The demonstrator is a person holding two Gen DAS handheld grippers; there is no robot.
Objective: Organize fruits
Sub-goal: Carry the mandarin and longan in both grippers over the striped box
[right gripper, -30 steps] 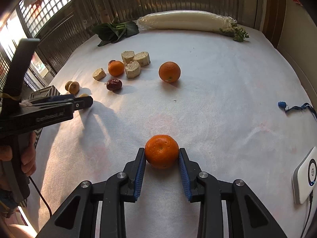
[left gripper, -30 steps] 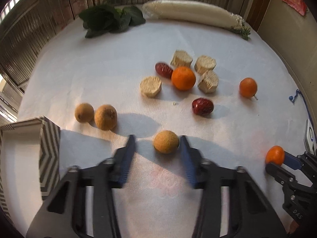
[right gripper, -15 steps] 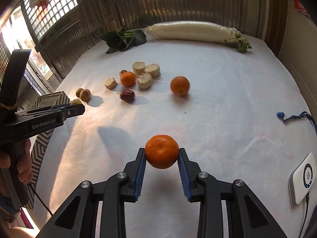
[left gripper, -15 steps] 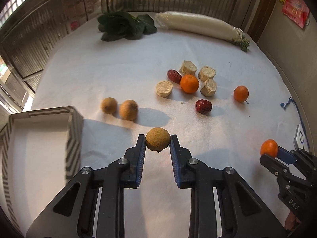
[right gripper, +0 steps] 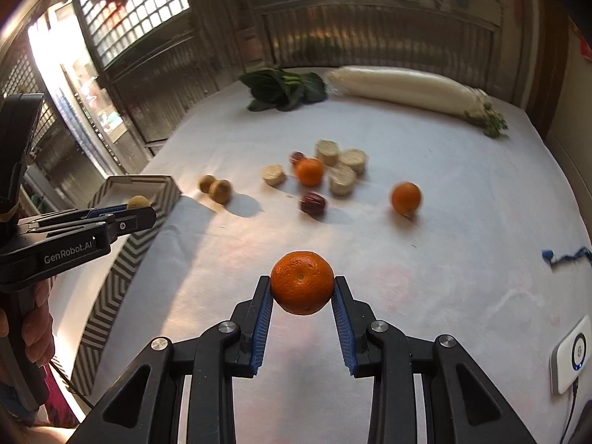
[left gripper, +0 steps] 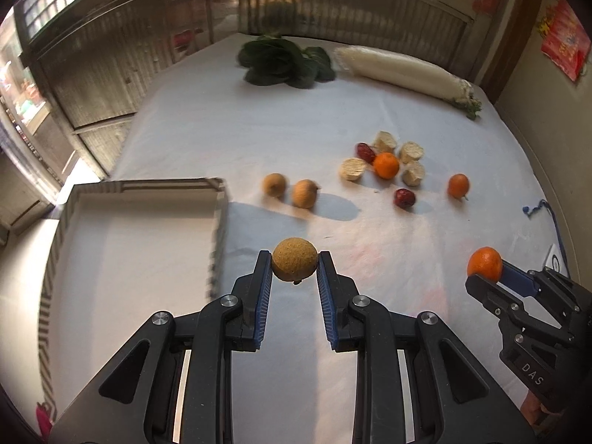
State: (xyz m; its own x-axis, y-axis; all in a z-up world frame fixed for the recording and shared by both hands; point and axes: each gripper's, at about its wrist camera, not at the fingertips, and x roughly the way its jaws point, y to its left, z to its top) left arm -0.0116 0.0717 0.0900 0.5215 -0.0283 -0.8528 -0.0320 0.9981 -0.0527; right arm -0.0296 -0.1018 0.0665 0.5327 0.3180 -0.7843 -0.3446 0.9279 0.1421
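Left wrist view: my left gripper (left gripper: 294,272) pinches a longan (left gripper: 295,264) beside the box (left gripper: 218,218), whose near end is cut off. My right gripper (right gripper: 302,290) clamps a tangerine (right gripper: 302,283). Both now hang above the table (right gripper: 462,222), off it since a second ago.

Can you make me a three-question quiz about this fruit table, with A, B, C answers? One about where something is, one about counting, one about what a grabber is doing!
1. Where is the striped box?
A. Left of the brown fruit held by the left gripper
B. Beside the white radish
C. Under the leafy greens

2. How many tangerines lie loose on the cloth?
A. None
B. Two
C. Five

3. What is the right gripper doing?
A. Hanging open and empty
B. Squeezing a red date
C. Holding a tangerine

Answers: 1 A, the box sits at the table's left edge in the left wrist view. 2 B, one among the pale chunks, one alone further right. 3 C, both blue pads press its sides.
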